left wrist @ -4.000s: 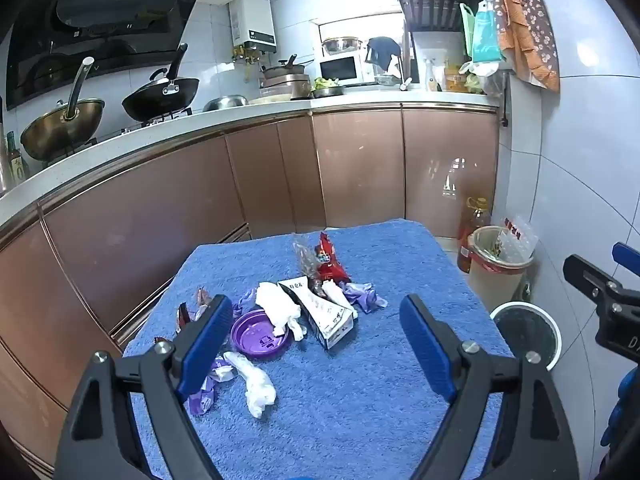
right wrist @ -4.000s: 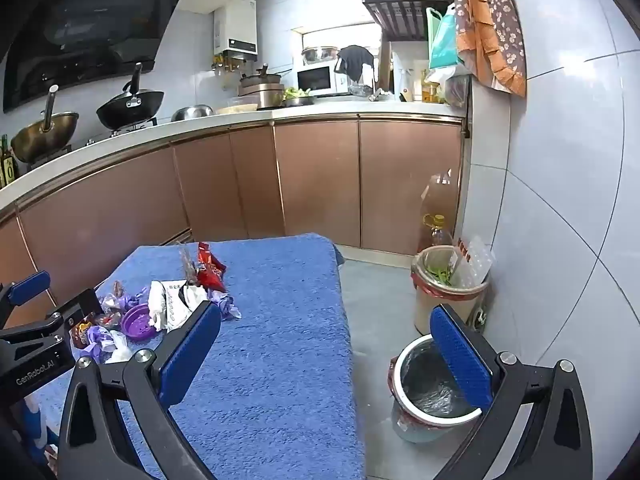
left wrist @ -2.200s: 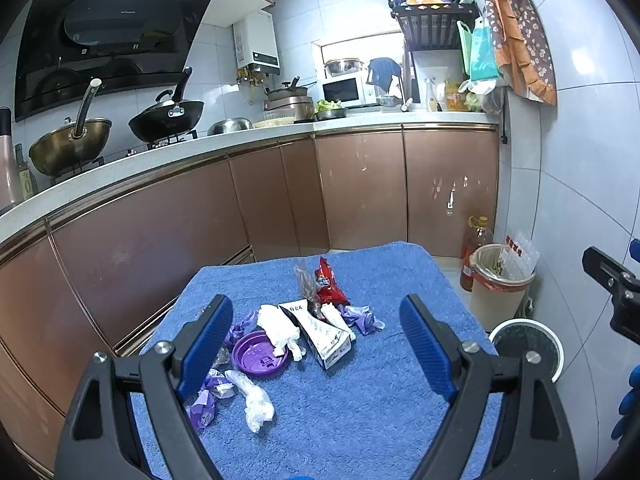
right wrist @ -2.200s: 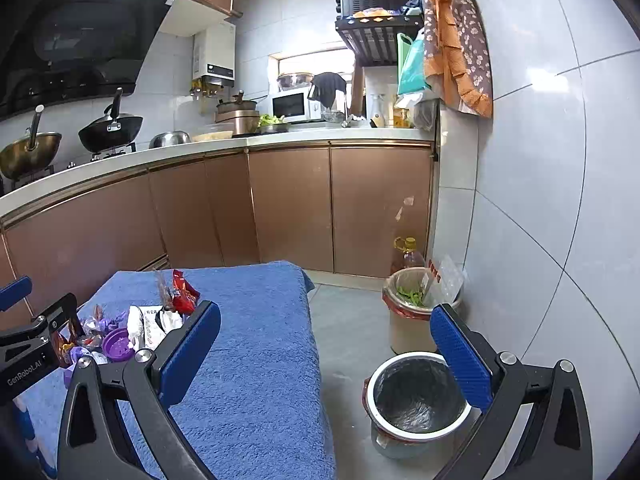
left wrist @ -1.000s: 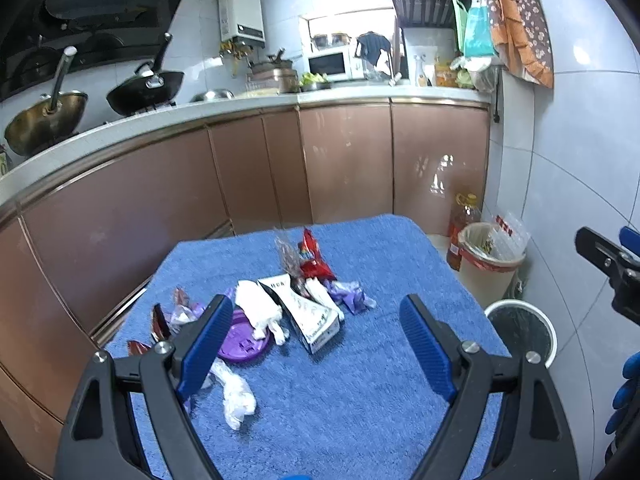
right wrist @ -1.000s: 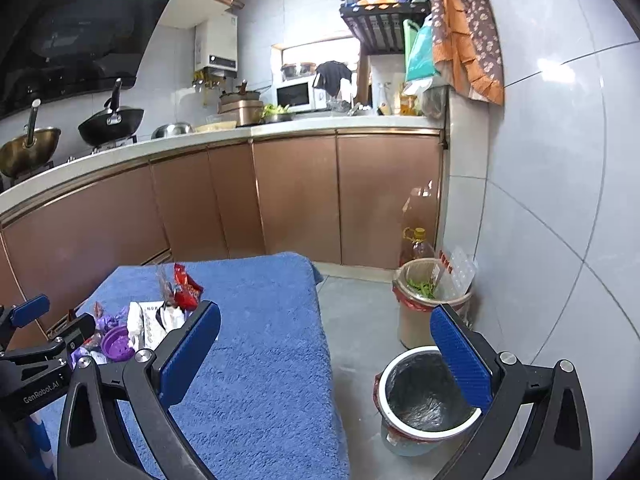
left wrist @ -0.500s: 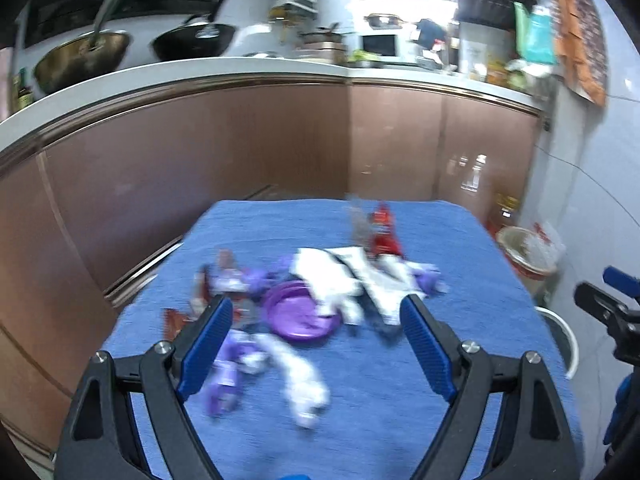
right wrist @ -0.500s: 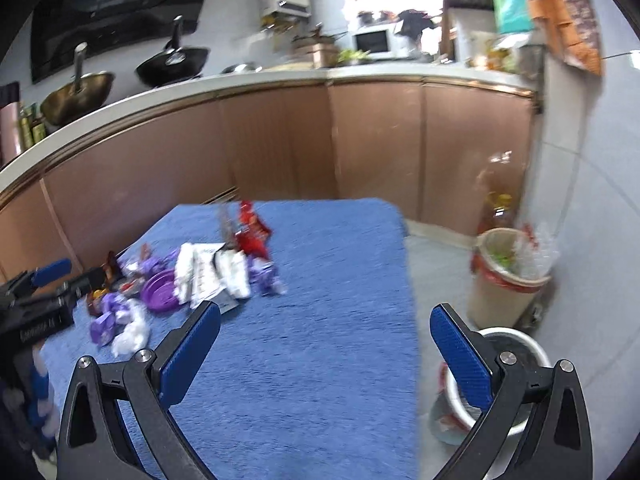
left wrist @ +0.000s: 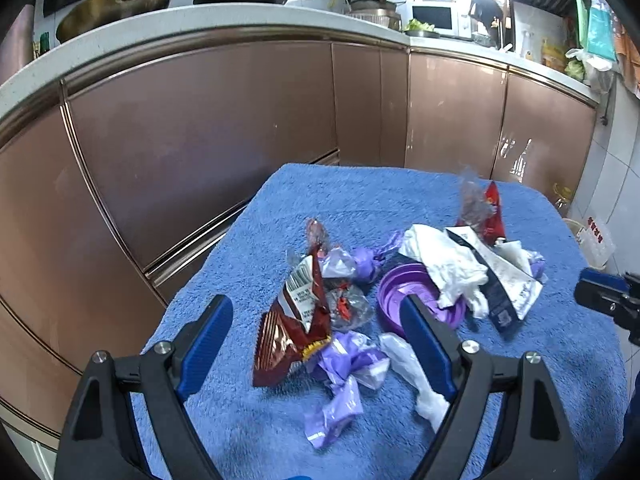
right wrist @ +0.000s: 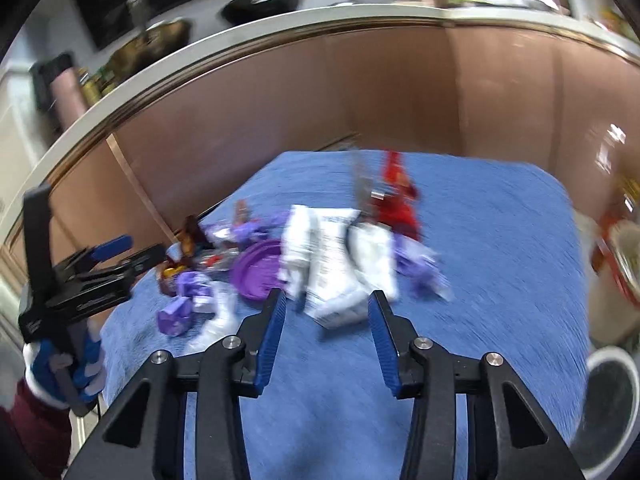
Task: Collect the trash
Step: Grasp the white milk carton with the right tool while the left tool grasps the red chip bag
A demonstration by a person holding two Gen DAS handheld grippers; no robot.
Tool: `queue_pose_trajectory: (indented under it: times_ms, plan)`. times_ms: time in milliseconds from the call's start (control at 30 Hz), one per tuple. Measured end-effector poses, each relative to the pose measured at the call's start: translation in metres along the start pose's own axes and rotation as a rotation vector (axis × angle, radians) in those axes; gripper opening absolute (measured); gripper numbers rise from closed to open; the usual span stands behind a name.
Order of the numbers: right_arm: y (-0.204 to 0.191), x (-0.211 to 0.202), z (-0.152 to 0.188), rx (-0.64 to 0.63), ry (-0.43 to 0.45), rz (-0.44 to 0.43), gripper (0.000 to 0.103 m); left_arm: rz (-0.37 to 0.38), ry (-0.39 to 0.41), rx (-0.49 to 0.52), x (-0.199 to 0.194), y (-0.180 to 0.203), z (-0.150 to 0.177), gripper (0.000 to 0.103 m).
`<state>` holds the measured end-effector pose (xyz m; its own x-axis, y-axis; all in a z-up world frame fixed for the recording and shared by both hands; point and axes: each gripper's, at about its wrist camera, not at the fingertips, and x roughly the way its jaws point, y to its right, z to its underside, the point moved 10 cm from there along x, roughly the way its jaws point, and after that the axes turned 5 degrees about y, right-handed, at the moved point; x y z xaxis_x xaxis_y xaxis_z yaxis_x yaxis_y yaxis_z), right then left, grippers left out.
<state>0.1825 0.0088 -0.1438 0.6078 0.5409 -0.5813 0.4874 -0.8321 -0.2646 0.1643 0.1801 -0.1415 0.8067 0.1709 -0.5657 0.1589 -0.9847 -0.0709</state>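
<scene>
Both sets of jaws are being held spread, empty: left gripper (left wrist: 316, 326) around brown wrapper (left wrist: 294, 326), right gripper (right wrist: 326, 324) near white packet (right wrist: 334, 268). Neighbouring scraps are likely being snagged, dropped off the tabletop (left wrist: 360, 196) edge.

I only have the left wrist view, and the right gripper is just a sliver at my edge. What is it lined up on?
Observer: The right gripper is open, and the white printed packet sits between its jaws. Blur hides any contact.
Operator: Any bin nearby?
Observer: Yes, a white-rimmed bin stands on the floor off the right edge of the blue cloth.
Operator: And my hand?
Observer: A blue-and-white glove holds the left gripper at the left end of the pile.
</scene>
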Motion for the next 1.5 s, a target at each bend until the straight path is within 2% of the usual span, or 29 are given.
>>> queue_pose_trajectory:
  times_ms: [133, 367, 600, 867, 900, 1067, 1167, 1500]
  plan:
    - [-0.021, 0.036, -0.014, -0.095, -0.07, -0.055, 0.044, 0.028, -0.034, 0.001, 0.014, 0.001, -0.001, 0.085]
    - [-0.007, 0.088, -0.013, -0.214, -0.215, 0.023, 0.043, 0.09, -0.106, 0.031, 0.034, 0.004, 0.004, 0.085]
    - [0.011, 0.108, 0.004, -0.263, -0.336, 0.048, 0.043, 0.127, -0.187, 0.014, 0.057, -0.003, 0.02, 0.085]
    - [0.014, 0.131, 0.013, -0.281, -0.423, 0.021, 0.039, 0.161, -0.258, -0.086, 0.075, -0.023, 0.038, 0.083]
    - [0.014, 0.132, 0.012, -0.278, -0.425, 0.016, 0.039, 0.163, -0.257, -0.093, 0.075, -0.024, 0.039, 0.082]
    - [0.006, 0.124, 0.008, -0.27, -0.395, 0.013, 0.035, 0.205, -0.258, -0.132, 0.072, -0.027, 0.038, 0.047]
    - [0.003, 0.118, 0.005, -0.262, -0.372, 0.017, 0.035, 0.207, -0.243, -0.147, 0.068, -0.028, 0.037, 0.042]
    - [-0.001, 0.067, 0.004, -0.158, -0.28, -0.008, 0.034, 0.28, -0.194, -0.252, 0.036, -0.042, 0.028, 0.042]
